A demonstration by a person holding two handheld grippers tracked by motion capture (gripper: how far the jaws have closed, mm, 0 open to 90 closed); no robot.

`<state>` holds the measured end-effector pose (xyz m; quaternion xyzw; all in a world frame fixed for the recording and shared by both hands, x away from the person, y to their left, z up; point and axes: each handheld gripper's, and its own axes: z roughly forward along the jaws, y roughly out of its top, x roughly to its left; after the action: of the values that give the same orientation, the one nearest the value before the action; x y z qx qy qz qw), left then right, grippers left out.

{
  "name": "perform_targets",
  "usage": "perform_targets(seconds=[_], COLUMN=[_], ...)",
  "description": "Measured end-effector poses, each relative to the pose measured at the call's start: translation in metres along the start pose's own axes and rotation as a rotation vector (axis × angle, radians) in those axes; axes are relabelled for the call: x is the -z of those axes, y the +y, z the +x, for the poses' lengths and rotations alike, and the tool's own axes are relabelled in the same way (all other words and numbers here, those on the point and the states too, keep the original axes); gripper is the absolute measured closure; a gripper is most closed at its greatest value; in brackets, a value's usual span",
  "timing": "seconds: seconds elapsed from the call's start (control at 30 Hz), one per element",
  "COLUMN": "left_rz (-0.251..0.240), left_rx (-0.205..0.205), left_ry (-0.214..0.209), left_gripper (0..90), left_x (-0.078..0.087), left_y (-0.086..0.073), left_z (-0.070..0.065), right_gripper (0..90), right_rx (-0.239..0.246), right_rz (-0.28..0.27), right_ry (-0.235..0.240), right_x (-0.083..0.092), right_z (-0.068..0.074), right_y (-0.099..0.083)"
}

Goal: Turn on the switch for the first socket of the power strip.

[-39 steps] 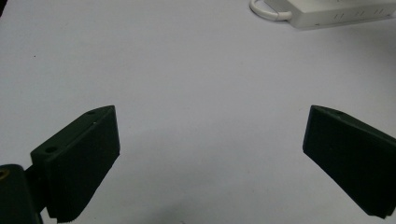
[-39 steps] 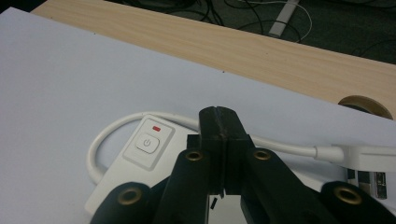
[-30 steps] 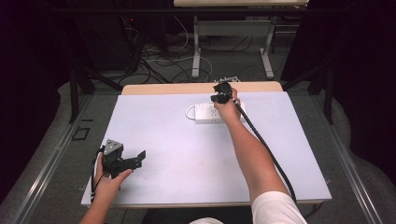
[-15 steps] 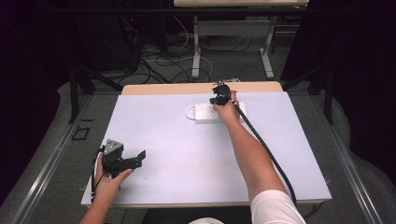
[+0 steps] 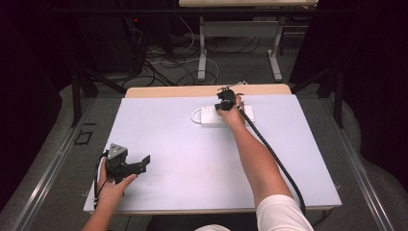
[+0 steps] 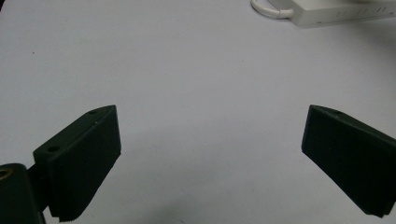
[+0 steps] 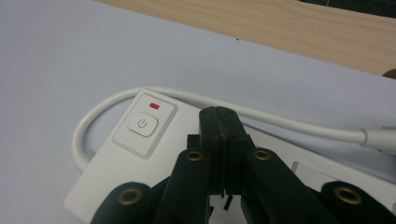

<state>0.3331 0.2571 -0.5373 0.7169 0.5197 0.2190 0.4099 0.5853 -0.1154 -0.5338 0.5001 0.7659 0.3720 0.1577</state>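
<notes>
The white power strip point(image 5: 222, 117) lies toward twelve o'clock on the table point(image 5: 192, 159). The right gripper point(image 5: 225, 100) hovers over it, jaws clenched on nothing. The left gripper point(image 5: 139, 162), at seven o'clock, rests released.

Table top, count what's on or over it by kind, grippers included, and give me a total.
Power strip: 1
Hand-held gripper: 2, left open near the front edge, right shut over the strip
Total: 3
</notes>
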Motion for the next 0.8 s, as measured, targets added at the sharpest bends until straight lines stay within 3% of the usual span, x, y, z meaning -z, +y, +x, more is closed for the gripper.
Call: perform_targets(seconds=[0.57, 0.63, 0.8], left_rz=[0.002, -0.009, -0.002], left_rx=[0.002, 0.01, 0.003], left_ry=[-0.003, 0.003, -0.001], left_gripper=[4.7, 4.7, 4.8], left_x=[-0.0007, -0.0015, -0.0012], left_y=[0.0002, -0.0003, 0.0], left_z=[-0.0013, -0.0018, -0.0014], right_gripper=[90.0, 90.0, 90.0], right_rx=[-0.024, -0.011, -0.007], right_rz=[-0.015, 0.01, 0.005], right_ry=[0.006, -0.005, -0.002], right_x=[-0.0021, -0.0028, -0.0032], right_z=[0.0016, 0.0025, 0.0035], right_y=[-0.0016, -0.0015, -0.0019])
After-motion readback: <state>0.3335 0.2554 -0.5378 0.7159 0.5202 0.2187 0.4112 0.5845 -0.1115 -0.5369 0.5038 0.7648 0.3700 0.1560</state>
